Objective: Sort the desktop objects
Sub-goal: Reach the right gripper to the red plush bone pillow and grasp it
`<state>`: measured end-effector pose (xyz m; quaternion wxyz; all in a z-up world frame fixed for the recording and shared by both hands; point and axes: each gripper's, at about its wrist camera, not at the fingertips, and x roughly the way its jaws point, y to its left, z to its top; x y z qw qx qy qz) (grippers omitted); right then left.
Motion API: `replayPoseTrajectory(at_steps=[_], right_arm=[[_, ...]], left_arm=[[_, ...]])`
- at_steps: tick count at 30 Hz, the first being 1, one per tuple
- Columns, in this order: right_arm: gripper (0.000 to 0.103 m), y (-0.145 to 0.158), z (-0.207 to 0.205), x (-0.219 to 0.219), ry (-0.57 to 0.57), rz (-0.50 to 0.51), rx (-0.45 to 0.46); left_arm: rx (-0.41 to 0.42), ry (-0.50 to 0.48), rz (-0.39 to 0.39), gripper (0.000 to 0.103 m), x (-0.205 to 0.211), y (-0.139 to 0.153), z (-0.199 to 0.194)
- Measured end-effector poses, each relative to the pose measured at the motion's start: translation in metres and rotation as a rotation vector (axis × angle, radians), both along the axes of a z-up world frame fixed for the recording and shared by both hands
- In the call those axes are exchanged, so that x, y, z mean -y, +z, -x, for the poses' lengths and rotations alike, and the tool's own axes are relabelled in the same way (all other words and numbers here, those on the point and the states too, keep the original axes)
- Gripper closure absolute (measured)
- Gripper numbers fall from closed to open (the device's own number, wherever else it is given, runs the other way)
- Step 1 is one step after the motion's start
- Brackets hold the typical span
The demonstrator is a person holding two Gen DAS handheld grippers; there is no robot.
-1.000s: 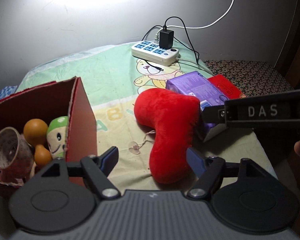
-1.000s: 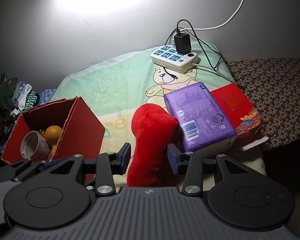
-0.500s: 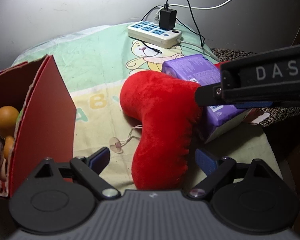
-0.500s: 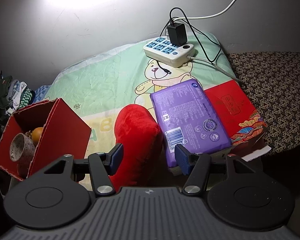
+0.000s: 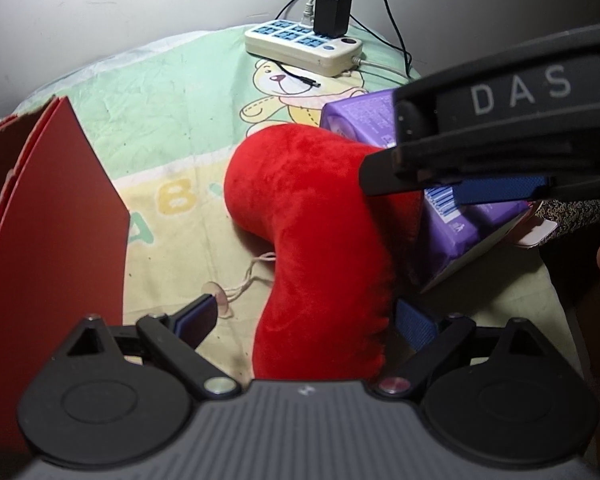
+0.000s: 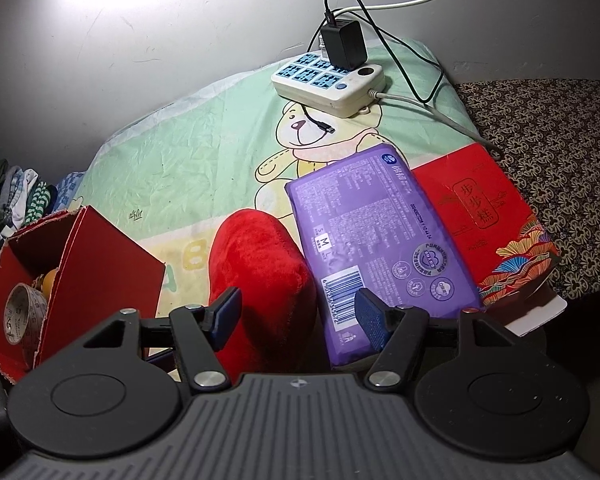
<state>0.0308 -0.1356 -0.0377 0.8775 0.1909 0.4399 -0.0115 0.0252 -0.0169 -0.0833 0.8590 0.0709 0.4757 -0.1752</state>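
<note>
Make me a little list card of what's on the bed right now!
toy: red plush heart pillow, between both open grippers
left gripper: open around pillow's tip
right gripper: open over pillow's edge
beside pillow: purple plastic tissue pack, touching it
under pack: flat red gift box
left side: open red cardboard box
back: white power strip

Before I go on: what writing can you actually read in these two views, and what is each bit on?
"DAS": side of the right gripper.
"S M L": purple pack, beside its barcode; barcode digits and fine print are too small.
"步步糕": flat red box.
"B" and a partly hidden letter: bear-print cloth.
Roll of tape in the open red box: print unreadable.
</note>
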Motion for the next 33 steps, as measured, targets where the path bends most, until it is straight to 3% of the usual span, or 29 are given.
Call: replayPoseTrajectory(at_steps=[14,17,26,30,33], right_arm=[[0.035,-0.003,-0.017,-0.012,0.041,0.03,-0.01],[0.035,-0.004,-0.019,-0.014,0.042,0.024,-0.01],[0.039,-0.007,-0.023,-0.024,0.105,0.024,-0.013],[0.029,-0.008,-0.025,-0.028,0.113,0.023,-0.014],[0.027,-0.013,-0.027,-0.032,0.102,0.031,-0.027]], left_arm=[[-0.051,-0.021,0.016,0.009,0.006,-0.014,-0.011],[-0.079,-0.028,0.03,0.03,0.004,-0.018,-0.014],[-0.099,-0.022,0.043,0.022,-0.006,-0.025,-0.014],[-0.082,-0.022,0.021,0.019,-0.005,-0.027,-0.013],[-0.056,-0.036,-0.005,0.026,0.001,-0.028,-0.009]])
